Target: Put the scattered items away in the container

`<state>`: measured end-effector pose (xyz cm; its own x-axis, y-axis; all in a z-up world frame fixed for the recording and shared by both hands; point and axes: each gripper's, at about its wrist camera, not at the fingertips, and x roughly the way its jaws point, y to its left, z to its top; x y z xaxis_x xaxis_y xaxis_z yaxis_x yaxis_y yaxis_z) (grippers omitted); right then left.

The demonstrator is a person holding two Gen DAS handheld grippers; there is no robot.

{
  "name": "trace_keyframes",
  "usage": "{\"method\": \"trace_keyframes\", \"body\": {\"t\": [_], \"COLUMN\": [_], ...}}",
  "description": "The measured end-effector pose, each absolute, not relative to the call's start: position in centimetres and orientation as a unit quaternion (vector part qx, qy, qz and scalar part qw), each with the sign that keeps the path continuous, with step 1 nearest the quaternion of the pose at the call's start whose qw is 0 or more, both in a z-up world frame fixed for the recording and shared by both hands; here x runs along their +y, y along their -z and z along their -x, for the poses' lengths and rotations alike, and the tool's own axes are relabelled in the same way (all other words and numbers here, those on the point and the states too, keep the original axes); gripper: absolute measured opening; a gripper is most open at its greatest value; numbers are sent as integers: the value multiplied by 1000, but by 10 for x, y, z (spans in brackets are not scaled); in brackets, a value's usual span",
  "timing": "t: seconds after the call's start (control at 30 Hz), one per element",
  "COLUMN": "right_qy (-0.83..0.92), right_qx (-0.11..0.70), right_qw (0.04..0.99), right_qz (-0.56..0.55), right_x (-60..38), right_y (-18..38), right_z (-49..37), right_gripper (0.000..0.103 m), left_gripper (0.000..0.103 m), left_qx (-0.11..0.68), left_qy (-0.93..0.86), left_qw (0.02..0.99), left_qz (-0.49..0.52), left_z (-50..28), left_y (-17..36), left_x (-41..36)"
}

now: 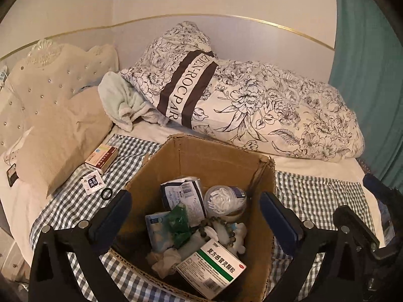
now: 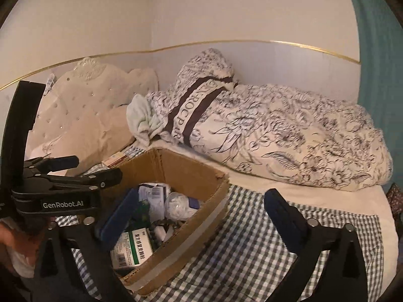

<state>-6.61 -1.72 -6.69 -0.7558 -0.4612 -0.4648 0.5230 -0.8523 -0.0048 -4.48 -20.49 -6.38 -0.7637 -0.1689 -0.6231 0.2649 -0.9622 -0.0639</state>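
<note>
A: Left gripper (image 1: 196, 214) — fingers wide, nothing between the pads, poised over the open cardboard box (image 1: 219, 161).
B: Right gripper (image 2: 201, 216)?
A: Fingers also spread wide, empty. Its left finger (image 2: 118, 214) sits above the box interior; the right one is over the checked cloth (image 2: 252, 239) on the bed.
B: Box contents?
A: Green-striped medicine carton (image 1: 214, 266), round tub of white pieces (image 1: 225, 198), bead bracelet (image 1: 216, 224), a barcoded packet (image 1: 182, 193), crumpled tissue (image 1: 166, 259).
B: Anything outside?
A: Yes, left of the box: an orange-edged medicine box (image 1: 102, 158), a small sachet (image 1: 92, 182), a black ring (image 1: 106, 193), all beside the beige pillow (image 1: 65, 136).
</note>
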Motion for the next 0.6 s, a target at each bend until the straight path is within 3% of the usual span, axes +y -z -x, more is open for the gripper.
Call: {"method": "trace_keyframes", "body": {"t": [0.6], "right_qy": [954], "right_qx": [67], "right_qw": [193], "right_qz": [-218], "right_x": [55], "right_y": [38], "right_z": [34], "right_gripper": [103], "left_gripper": [103], "left_qx": [51], "left_qy": [955], "left_qw": [87], "left_qz": [-277], "left_z": [17], "left_y": [30], "left_x": [-145]}}
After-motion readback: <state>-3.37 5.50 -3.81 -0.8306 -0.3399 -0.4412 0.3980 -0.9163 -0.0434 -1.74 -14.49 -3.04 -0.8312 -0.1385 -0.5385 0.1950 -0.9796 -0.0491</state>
